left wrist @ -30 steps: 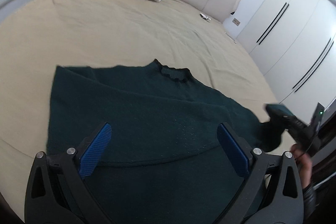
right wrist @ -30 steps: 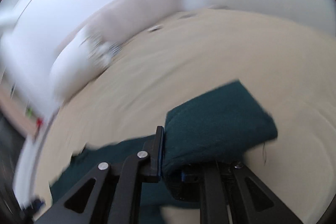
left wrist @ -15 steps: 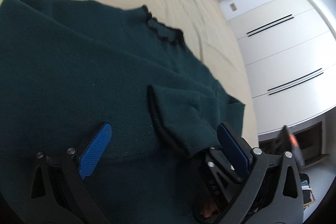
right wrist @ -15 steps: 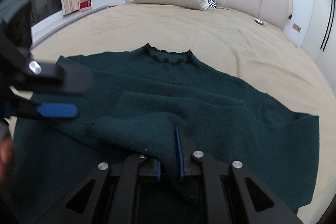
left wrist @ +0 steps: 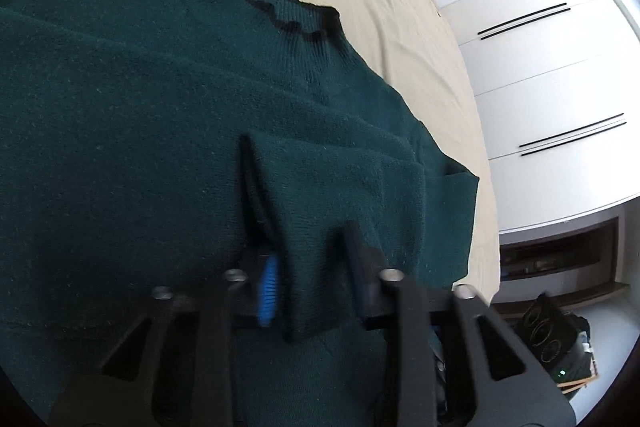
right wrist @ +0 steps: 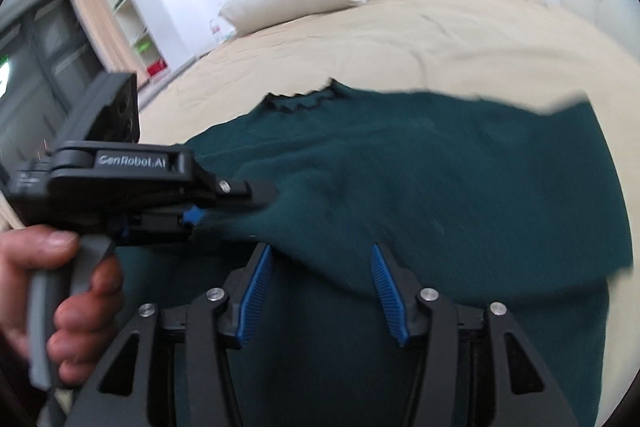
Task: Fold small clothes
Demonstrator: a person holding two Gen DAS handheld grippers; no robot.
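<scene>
Since half a second ago my right gripper (right wrist: 320, 287) has let go of the sleeve cuff (left wrist: 308, 247) and stands wide, while my left gripper (left wrist: 312, 283) has narrowed onto it. I judge this a handover mid sleeve-fold; the sweater (right wrist: 440, 179) fills mid-frame on the bed (right wrist: 400, 43). Next I must carry the cuff across flat.

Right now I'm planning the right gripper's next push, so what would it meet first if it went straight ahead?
The right gripper, jaws open, points at the folded sleeve of the green sweater. It would likely meet that fold first, though blur leaves the depth uncertain.
</scene>
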